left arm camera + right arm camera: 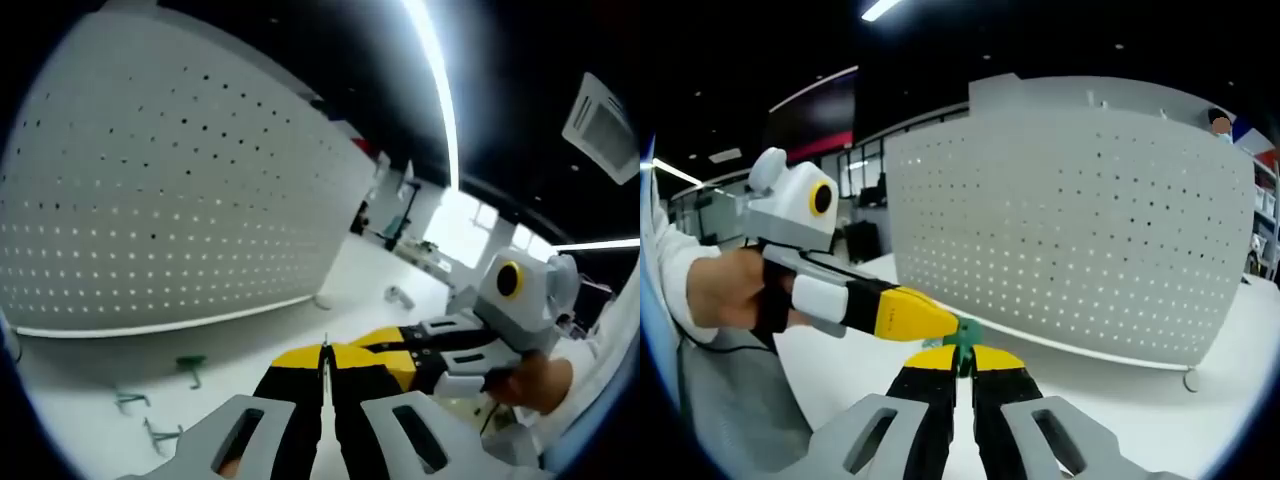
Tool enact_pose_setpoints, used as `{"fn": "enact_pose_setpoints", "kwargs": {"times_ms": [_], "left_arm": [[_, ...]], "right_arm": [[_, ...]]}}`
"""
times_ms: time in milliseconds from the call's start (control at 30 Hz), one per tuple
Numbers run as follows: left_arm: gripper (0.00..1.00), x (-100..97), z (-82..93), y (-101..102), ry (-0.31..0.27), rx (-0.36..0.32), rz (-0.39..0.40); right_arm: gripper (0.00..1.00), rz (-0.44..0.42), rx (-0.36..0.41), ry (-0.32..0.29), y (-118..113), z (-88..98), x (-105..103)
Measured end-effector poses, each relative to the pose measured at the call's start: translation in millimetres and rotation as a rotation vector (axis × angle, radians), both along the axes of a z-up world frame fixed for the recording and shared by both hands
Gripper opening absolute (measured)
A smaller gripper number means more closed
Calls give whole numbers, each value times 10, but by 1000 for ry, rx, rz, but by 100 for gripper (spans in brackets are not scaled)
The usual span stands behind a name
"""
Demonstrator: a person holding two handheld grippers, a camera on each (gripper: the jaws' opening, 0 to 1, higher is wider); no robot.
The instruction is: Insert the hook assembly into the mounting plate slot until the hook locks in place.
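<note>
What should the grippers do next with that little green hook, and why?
Probably carry the green hook up to the pegboard. Both the right gripper and the left gripper pinch it, still off the board, over the table. More hooks wait on the table.

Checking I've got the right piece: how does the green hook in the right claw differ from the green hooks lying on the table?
The green hook is raised off the table, pinched at the right claw tips with the left claw meeting it. The loose hooks lie untouched on the white table below the pegboard. The held one is mostly hidden, while the loose ones show fully. All are green.
</note>
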State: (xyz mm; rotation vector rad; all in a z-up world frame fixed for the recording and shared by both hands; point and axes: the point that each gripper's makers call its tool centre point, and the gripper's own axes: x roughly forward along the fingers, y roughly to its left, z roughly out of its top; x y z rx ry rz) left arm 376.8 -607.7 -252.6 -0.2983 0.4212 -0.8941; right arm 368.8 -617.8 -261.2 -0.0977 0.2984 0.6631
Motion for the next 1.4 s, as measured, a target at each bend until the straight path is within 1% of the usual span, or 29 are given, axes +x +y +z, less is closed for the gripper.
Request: {"fn": "enact_pose_setpoints", "kwargs": {"times_ms": [333,433,533,667,800,867,967,1167,1400], "left_arm": [[1,-21,4,-18,-7,5,-7],[2,-24,13,-18,-20,9,-10],[2,-20,19,-21,-46,26,-16],[3,-15,11,-20,-54,34,-17],[9,-19,21,-8,-77,45,-21],[10,-37,45,2,-96,51,-25],[15,-28,84,53,-144,77,-14],[21,-25,144,137,-194,106,0],[36,-47,188,195,-229,122,-9]], "right_arm": [[1,-2,3,-1,-14,-1,-10],[1,-4,2,-4,-19,4,-5],[1,-5,0,-1,-16,6,2],[1,-10,-1,0,-15,1,11],[1,-18,0,-6,-26,19,24],[1,-23,-1,-10,-35,34,33],[1,-30,-4,-14,-49,52,50],[1,-30,-3,-23,-28,90,75],[1,-27,-7,-37,7,154,98]]}}
